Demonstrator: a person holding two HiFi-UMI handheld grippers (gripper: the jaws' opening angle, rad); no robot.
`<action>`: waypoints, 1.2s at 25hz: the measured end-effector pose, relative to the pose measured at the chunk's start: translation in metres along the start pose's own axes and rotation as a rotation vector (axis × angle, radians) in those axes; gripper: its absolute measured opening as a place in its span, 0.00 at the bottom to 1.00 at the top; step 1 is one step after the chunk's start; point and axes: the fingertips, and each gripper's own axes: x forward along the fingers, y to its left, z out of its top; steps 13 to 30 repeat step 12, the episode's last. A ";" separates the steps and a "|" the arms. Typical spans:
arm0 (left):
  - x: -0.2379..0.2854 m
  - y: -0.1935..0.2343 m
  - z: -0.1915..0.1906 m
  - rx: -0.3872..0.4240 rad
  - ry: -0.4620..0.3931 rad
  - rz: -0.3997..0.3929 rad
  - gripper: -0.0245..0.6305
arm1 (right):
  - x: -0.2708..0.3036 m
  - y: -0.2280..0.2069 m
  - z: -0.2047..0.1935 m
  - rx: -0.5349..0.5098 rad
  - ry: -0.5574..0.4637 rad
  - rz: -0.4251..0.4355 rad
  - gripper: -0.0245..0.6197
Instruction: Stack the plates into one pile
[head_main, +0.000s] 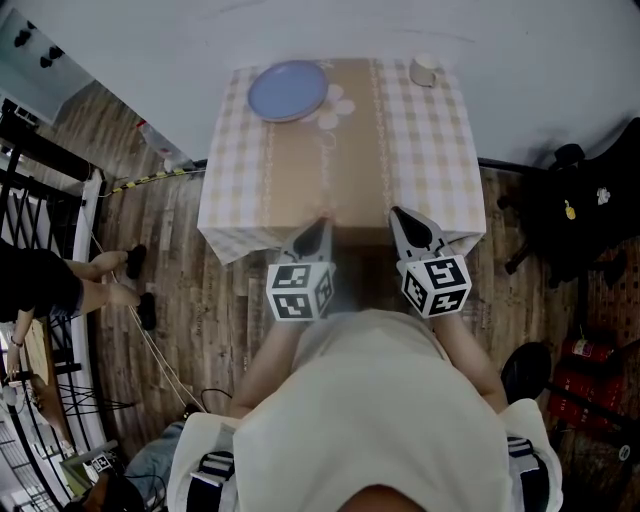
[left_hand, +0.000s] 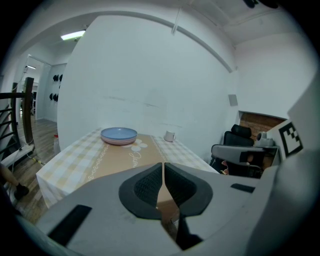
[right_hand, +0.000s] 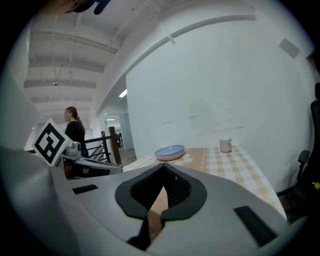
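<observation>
Left gripper, right gripper: jaws closed, nothing held. Plate pile, blue on pink, sits well ahead of both jaws, beyond-left. Looks stacked already, so best hold off and avoid bumping the table.

Checked-cloth table, stacked plates, mug

- The top plate was blue.
- The plate under it was pink.
- The tablecloth had tan and white checks, with a brown strip and white flowers.
- The cup was white.
- The left gripper and right gripper were grey, with black-and-white squares.
- The floor was brown wood.
</observation>
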 end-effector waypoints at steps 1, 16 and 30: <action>0.000 0.001 0.000 0.000 0.000 0.000 0.06 | 0.000 0.000 0.000 0.001 -0.001 0.000 0.04; 0.002 0.004 0.002 -0.003 0.001 0.003 0.06 | 0.005 0.001 0.003 0.002 -0.008 0.006 0.04; 0.002 0.004 0.002 -0.003 0.001 0.003 0.06 | 0.005 0.001 0.003 0.002 -0.008 0.006 0.04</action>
